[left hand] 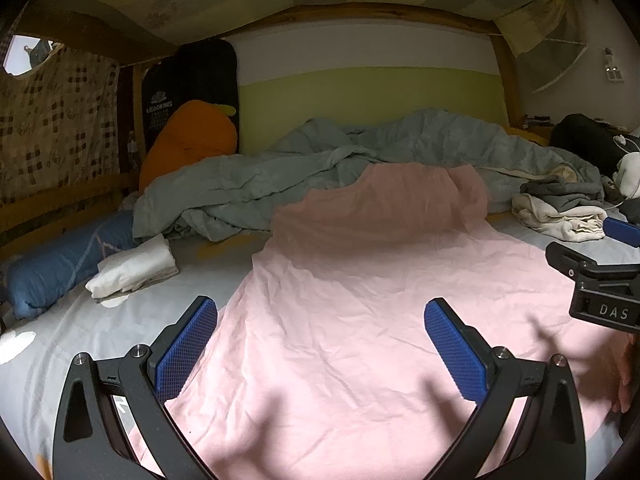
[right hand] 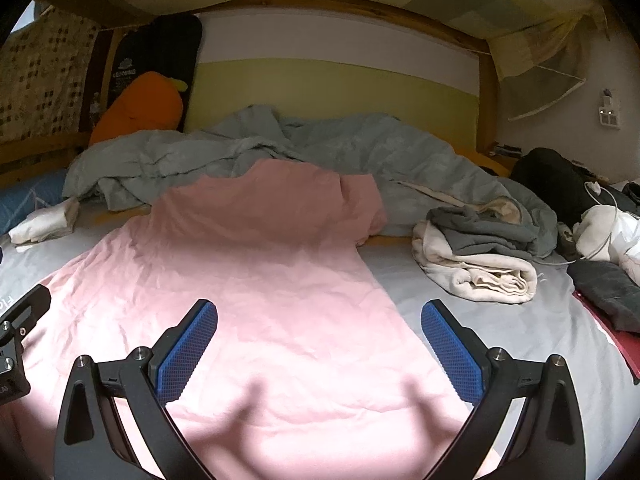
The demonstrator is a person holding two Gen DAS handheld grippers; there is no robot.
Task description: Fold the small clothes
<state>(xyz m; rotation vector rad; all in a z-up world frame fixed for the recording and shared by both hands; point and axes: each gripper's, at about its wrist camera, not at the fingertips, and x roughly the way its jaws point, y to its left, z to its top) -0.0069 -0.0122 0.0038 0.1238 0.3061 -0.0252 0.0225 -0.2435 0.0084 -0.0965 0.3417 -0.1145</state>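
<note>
A pink garment [left hand: 360, 300] lies spread flat on the bed, its far end draped up onto the grey duvet; it also shows in the right wrist view [right hand: 248, 280]. My left gripper [left hand: 320, 344] is open and empty, hovering over the garment's near left part. My right gripper [right hand: 318, 346] is open and empty, over the garment's near right edge. The right gripper's body [left hand: 600, 292] shows at the right of the left wrist view. The left gripper's body [right hand: 16, 332] shows at the left edge of the right wrist view.
A crumpled grey duvet [left hand: 320, 160] lies across the back. A folded white cloth [left hand: 136, 268] and blue bolster [left hand: 60, 264] lie left. A cream and grey clothes pile [right hand: 480, 256] lies right, with dark items and a cable [right hand: 600, 216] beyond. An orange plush [left hand: 188, 140] stands back left.
</note>
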